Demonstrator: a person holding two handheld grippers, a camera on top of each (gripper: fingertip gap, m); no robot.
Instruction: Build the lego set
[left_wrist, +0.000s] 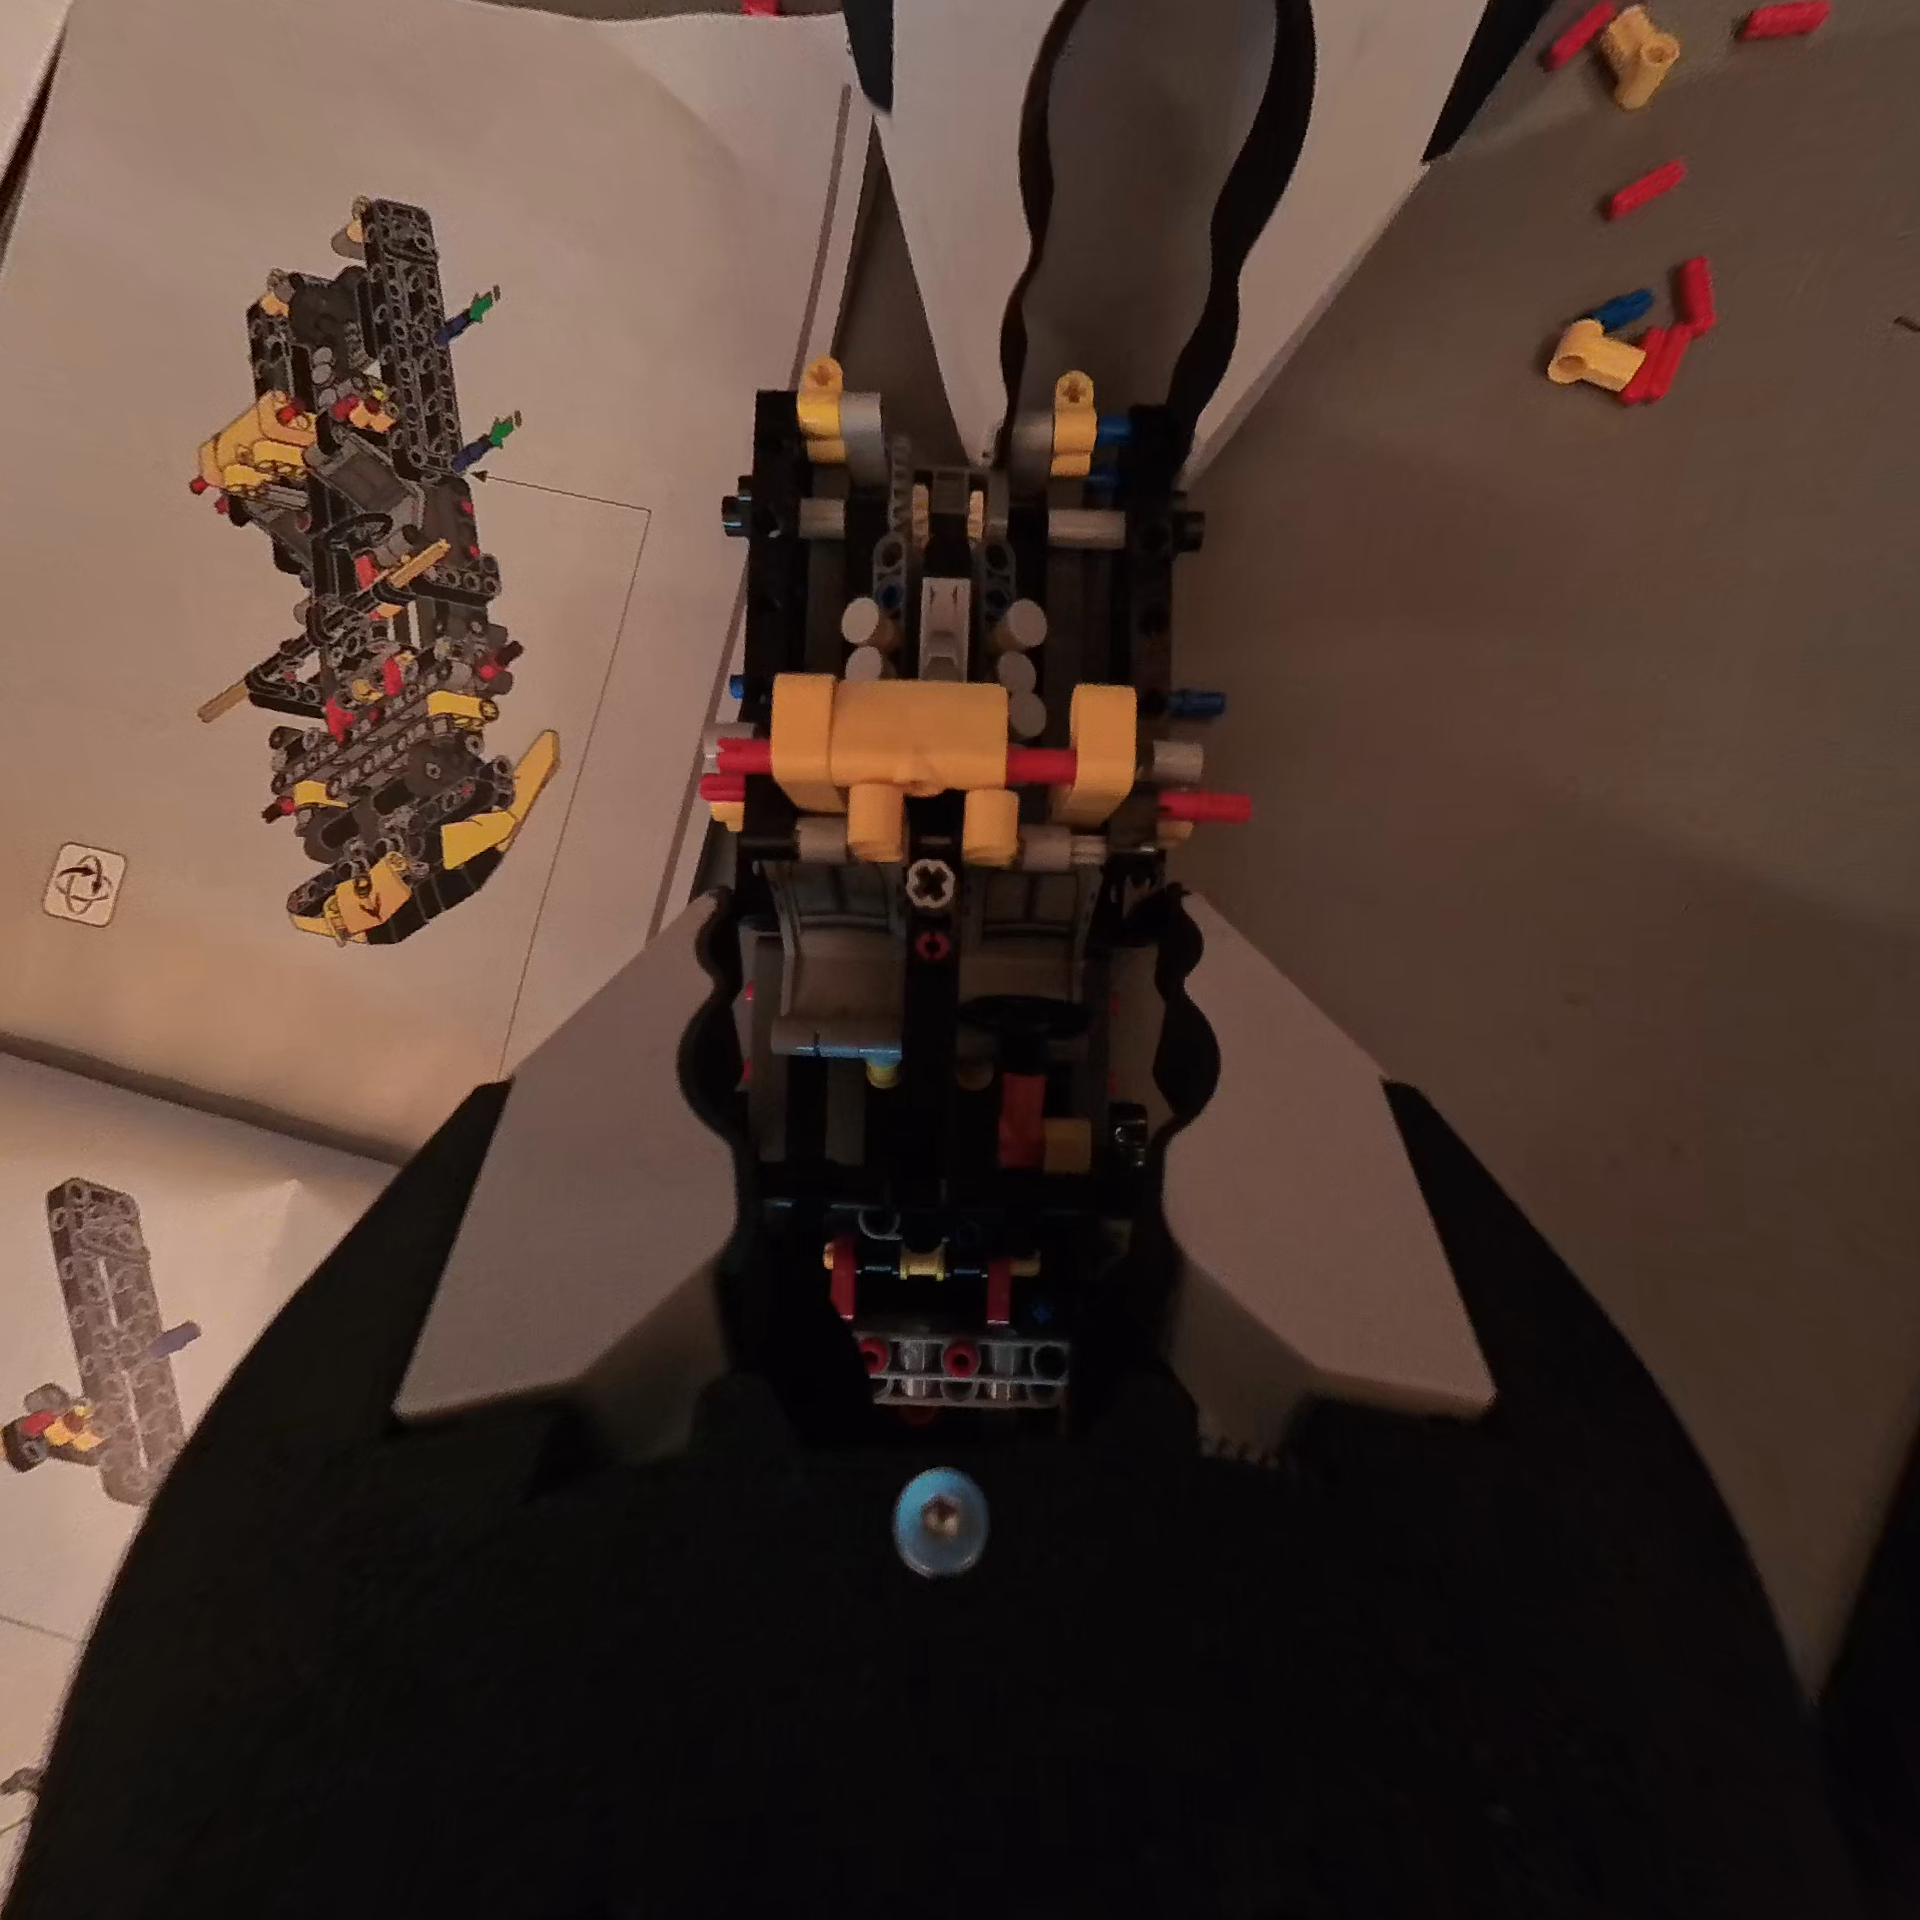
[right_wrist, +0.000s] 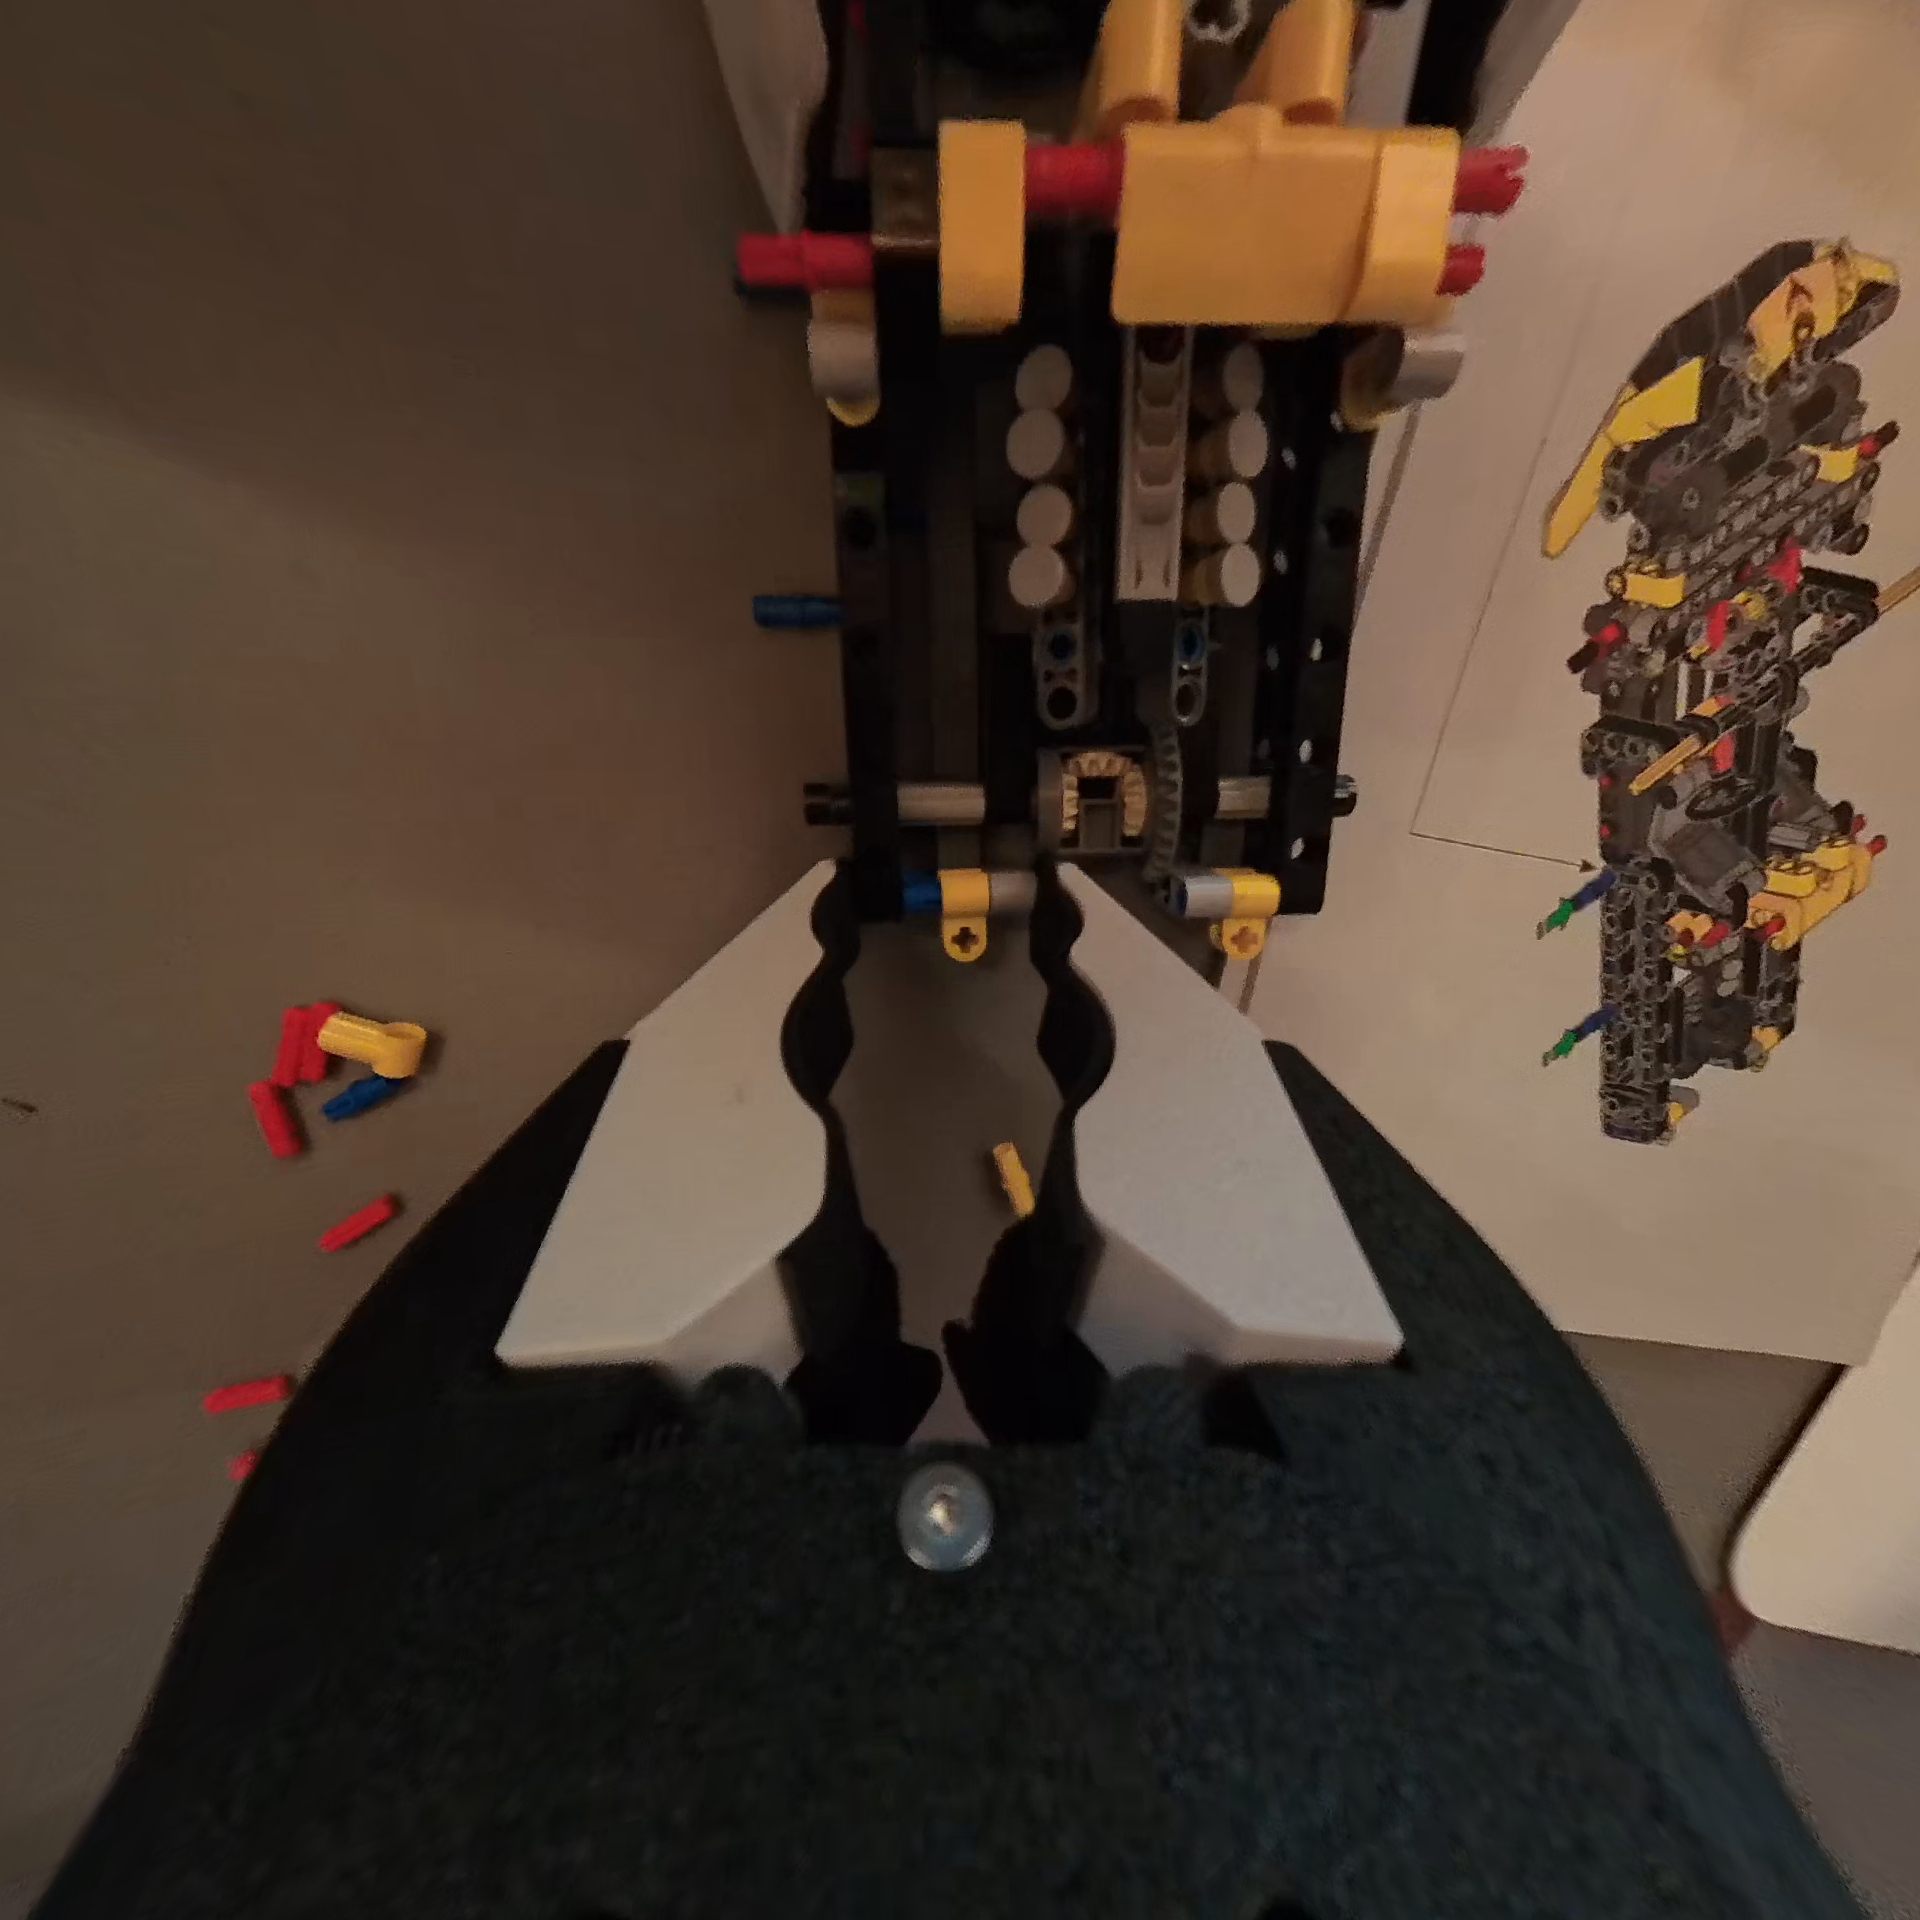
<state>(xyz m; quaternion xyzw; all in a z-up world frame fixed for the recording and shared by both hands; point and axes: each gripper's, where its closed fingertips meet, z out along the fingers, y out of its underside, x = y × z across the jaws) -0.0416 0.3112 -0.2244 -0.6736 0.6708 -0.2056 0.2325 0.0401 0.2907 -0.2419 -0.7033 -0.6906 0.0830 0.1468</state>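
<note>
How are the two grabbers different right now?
The left gripper has its fingers on both sides of the lego model, gripping it; the right gripper holds nothing and only reaches the model's end. The left gripper's fingers are spread wide around the model's body; the right gripper's fingers sit closer, with an open gap and a small yellow pin on the table beneath. Both have white fingers with wavy black pads.

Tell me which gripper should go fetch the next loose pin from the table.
Right. The left gripper is clamped around the lego model, steadying it. The right gripper is open and holds nothing, with loose pins on the table beside it.
</note>
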